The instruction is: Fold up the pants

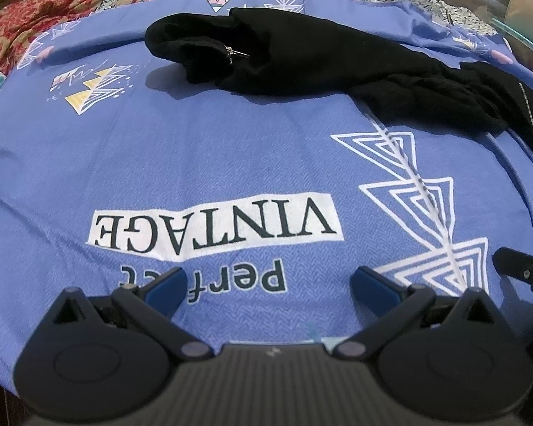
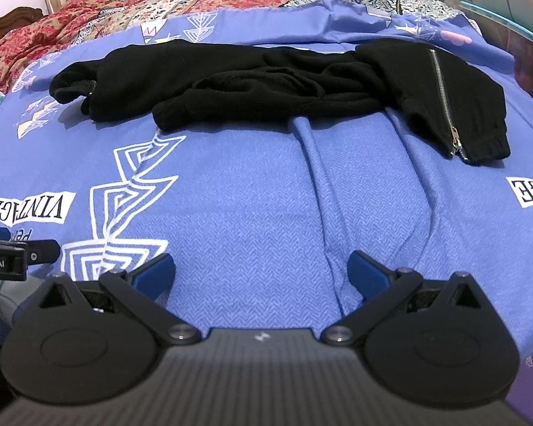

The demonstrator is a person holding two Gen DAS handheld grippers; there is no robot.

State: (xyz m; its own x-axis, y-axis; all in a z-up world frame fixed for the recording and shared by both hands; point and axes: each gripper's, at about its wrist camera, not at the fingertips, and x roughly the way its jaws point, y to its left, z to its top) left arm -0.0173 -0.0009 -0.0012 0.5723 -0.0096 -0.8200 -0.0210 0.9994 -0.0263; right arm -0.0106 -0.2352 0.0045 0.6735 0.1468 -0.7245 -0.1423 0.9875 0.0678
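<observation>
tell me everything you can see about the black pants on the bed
The black pants lie unfolded and rumpled across the far part of the blue printed bedsheet, stretched side to side. The fabric looks soft and knitted. One cuff end points toward the camera with a silver zipper running along it, partly open at the bottom; the left wrist view shows another small zipper pull at the opposite end. The middle is bunched into folds. Only the sheet touches them; both grippers are well short of them.

Black pants (image 1: 337,64) cropped at right edge
</observation>
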